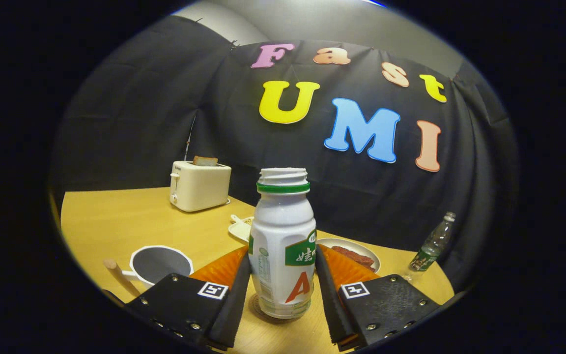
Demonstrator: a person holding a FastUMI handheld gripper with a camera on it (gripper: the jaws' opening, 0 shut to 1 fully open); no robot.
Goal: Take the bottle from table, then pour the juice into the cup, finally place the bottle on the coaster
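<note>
White plastic bottle (283, 246), uncapped, with a green neck ring and ribbed mouth, stands upright on a round coaster (269, 309) on the smooth wooden table (126, 221). The gripper (283, 285) has its 2 ridged fingers (224, 268) flanking the bottle's waist; contact cannot be told. Left of the fingers: a round white cup (157, 265). Beyond: a boxy cream toaster (199, 186).

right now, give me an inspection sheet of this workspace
surface: wooden table, bare wood between the items
job's things: white bottle, uncapped, upright on a coaster; cup beside it
clutter: toaster with toast; plate of food; small dish; clear plastic bottle
gripper: gripper straddles the white bottle, contact cannot be told
cables: thin cord rising behind the toaster
surroundings: black cloth wall
</note>
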